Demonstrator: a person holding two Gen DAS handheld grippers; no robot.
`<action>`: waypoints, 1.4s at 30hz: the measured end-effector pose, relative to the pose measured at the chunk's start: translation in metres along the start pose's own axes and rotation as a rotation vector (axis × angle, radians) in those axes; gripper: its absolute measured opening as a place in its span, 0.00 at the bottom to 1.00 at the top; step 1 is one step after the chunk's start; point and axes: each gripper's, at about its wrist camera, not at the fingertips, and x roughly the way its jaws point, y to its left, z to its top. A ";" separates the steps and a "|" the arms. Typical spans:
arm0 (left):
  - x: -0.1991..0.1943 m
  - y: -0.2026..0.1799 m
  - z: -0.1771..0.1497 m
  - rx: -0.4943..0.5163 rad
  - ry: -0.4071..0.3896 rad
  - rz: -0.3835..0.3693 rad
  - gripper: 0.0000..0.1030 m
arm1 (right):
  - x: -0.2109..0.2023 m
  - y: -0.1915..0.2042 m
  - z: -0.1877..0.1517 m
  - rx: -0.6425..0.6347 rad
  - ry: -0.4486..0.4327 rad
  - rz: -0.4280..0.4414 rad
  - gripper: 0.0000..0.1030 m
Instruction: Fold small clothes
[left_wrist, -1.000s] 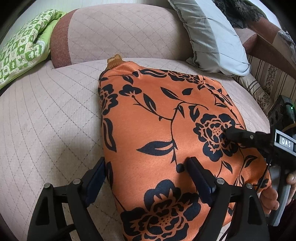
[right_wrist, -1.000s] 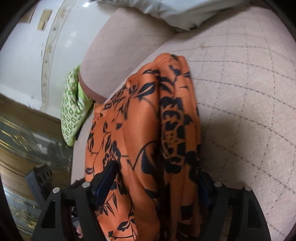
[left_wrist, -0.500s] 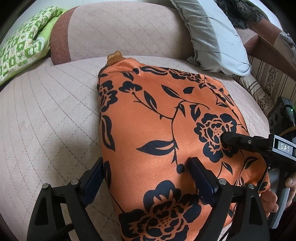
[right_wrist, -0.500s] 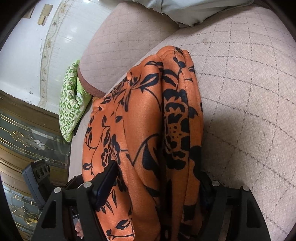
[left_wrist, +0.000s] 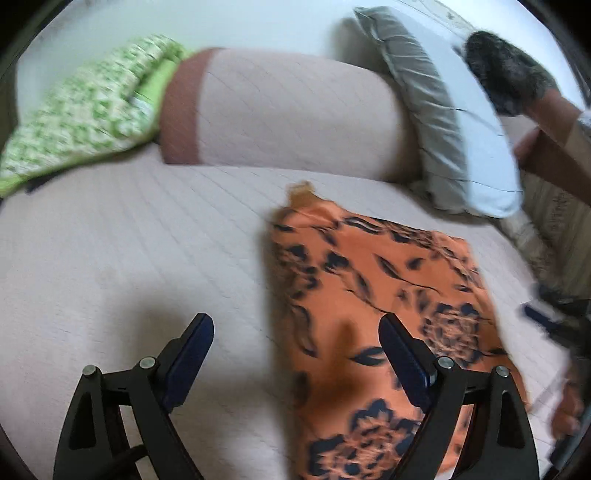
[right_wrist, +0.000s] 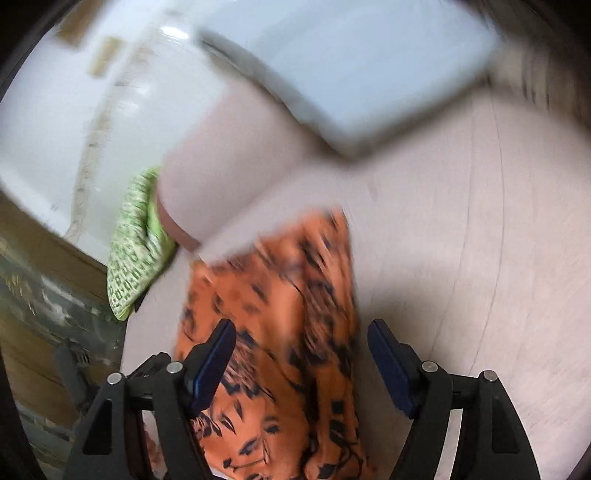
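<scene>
Left wrist view: left gripper (left_wrist: 295, 343) stood open, empty, above the orange garment (left_wrist: 373, 314) lying folded toward the sofa seat's (left_wrist: 129, 258) right side. Right wrist view: right gripper (right_wrist: 301, 354) gaped over it, untouching. Soft, light, probably slippery; pinch a folded edge.

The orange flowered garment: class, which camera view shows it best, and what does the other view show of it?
The left wrist view: the orange flowered garment lies folded on the couch with its far edge and corners visible. The right wrist view shows the garment lengthwise, more blurred, running out of the picture below.
</scene>
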 end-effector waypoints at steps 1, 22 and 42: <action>0.003 0.000 -0.001 0.009 0.012 0.054 0.88 | -0.006 0.011 0.000 -0.036 -0.027 0.027 0.64; 0.009 -0.008 -0.023 0.063 0.089 0.161 0.89 | 0.080 0.058 0.019 -0.064 0.119 -0.093 0.27; -0.020 -0.003 -0.021 -0.018 0.045 0.122 0.92 | 0.001 0.035 -0.038 0.037 0.102 -0.173 0.27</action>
